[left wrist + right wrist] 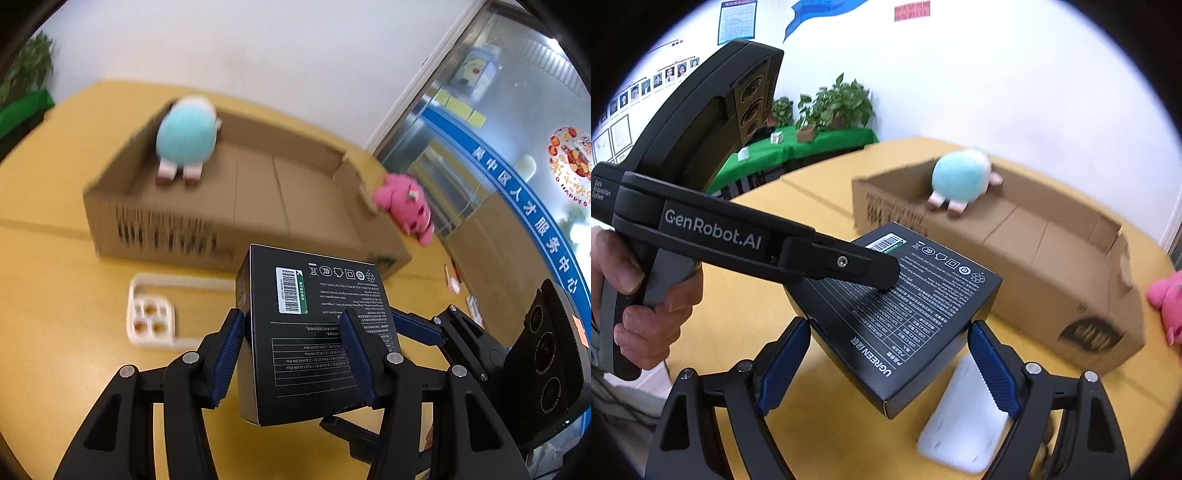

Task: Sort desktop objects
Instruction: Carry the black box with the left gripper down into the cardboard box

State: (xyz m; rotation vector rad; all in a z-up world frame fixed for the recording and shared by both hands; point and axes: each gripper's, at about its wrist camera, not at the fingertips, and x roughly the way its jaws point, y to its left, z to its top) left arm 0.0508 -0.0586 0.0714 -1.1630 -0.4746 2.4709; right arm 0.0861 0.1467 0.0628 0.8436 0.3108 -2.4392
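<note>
A black retail box with a barcode label and white print hangs above the yellow table, held from two sides. My left gripper is shut on the black box across its thin side, blue pads pressing both faces. In the right wrist view my right gripper is shut on the same black box across its wide side. The left gripper's finger lies over the box top, with a hand on its handle.
An open cardboard box stands behind, with a teal plush at its left end and a pink plush outside its right end. A white tray lies under the black box, seen also as a white tray. Potted plants stand beyond.
</note>
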